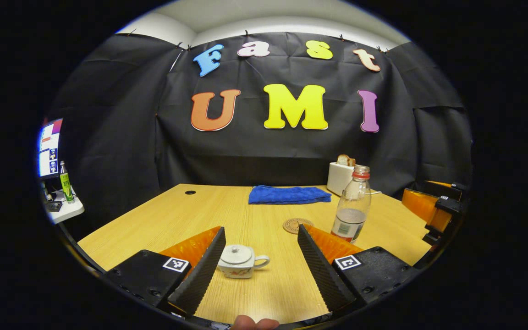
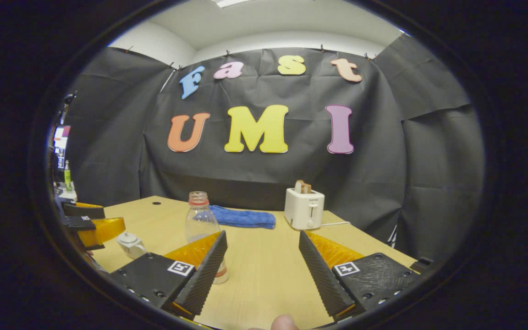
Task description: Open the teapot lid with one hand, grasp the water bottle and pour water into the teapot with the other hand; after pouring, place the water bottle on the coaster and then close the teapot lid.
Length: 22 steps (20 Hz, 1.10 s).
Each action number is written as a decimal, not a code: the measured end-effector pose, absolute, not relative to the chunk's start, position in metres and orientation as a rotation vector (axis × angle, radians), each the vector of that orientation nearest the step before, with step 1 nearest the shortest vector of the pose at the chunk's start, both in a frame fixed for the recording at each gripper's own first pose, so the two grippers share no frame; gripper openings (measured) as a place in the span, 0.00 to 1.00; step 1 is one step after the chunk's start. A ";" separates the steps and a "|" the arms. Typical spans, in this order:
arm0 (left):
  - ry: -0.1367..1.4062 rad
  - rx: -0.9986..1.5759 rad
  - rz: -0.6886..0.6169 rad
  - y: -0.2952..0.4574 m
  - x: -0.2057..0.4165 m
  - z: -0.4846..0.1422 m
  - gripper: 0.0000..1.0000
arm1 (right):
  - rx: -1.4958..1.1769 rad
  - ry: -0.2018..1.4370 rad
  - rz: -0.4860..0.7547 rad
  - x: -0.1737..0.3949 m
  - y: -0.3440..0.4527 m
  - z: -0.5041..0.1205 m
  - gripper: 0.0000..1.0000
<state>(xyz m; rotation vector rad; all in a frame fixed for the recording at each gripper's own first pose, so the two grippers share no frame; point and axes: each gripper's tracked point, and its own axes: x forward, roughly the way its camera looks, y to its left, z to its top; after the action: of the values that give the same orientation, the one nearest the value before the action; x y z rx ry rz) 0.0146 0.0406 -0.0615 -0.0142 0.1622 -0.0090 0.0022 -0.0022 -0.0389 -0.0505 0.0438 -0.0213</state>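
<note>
A small white teapot with its lid on sits on the wooden table, just inside the left finger of my open left gripper. The clear water bottle, red-necked and partly filled, stands upright to the right, with a round cork coaster on its left. In the right gripper view the bottle stands behind the left finger of my open right gripper, and the teapot is at far left beside the other gripper. Nothing is held.
A folded blue cloth lies at the table's far side. A white toaster holding a slice of bread stands at the back right, its cord trailing right. A side shelf with a green bottle and a screen stands left.
</note>
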 end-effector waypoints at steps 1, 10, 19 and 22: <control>0.182 -0.017 -0.007 0.044 0.018 -0.067 0.99 | -0.050 0.051 -0.023 0.004 -0.004 -0.042 0.96; 0.340 -0.025 -0.010 0.065 0.048 -0.114 0.69 | -0.066 0.099 -0.045 0.011 -0.017 -0.065 0.96; 0.372 0.031 0.038 0.073 0.061 -0.119 0.21 | -0.038 0.128 0.011 0.015 -0.011 -0.075 0.95; 0.365 0.038 0.034 0.071 0.061 -0.118 0.12 | -0.035 0.139 0.072 0.014 0.002 -0.078 0.95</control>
<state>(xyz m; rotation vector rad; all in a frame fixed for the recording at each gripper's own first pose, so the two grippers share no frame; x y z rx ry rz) 0.0606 0.0708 -0.1182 0.0377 0.3651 0.0337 0.0136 0.0020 -0.0777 -0.0350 0.1391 0.0722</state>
